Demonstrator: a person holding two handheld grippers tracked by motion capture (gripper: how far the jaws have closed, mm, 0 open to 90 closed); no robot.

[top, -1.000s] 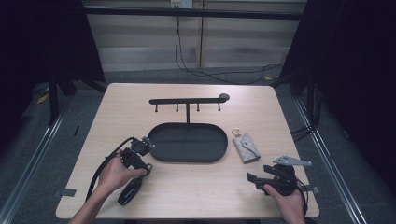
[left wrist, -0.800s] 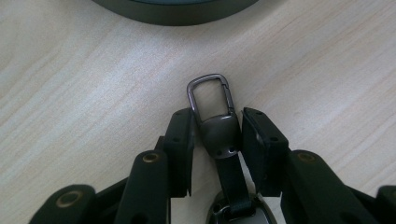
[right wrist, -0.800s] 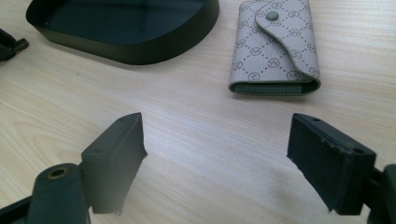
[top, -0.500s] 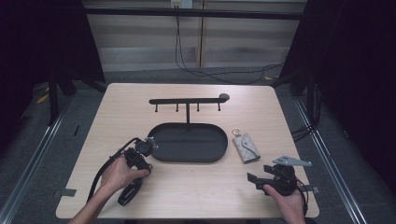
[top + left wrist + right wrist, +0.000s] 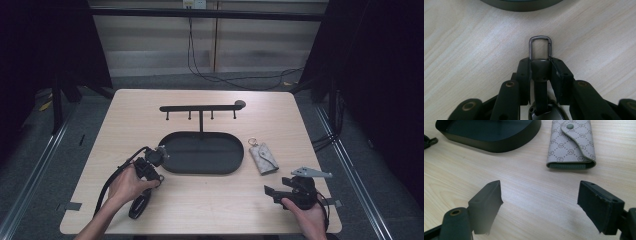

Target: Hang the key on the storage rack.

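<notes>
Carabiner (image 5: 540, 47) pokes out ahead of the left gripper (image 5: 540, 67), jaws just clamped on its dark strap, probably a key fob, beside the tray (image 5: 202, 167); right gripper (image 5: 539, 205) gapes over bare counter (image 5: 524, 192).

Table (image 5: 210, 200): pale wood, light grain. Oval tray (image 5: 202, 155): matte black. Hook rack (image 5: 200, 108) behind tray: black. Key pouch (image 5: 571, 143): light grey, repeating diamond lattice with small monogram marks, grey snap button. Pouch ring (image 5: 253, 142): pale metal. Carabiner clip (image 5: 540, 47): dark gunmetal grey, on black strap (image 5: 540, 92). Left gripper (image 5: 541, 75): black, brass-coloured rivets. Right gripper (image 5: 539, 205): black, grey top plate.
</notes>
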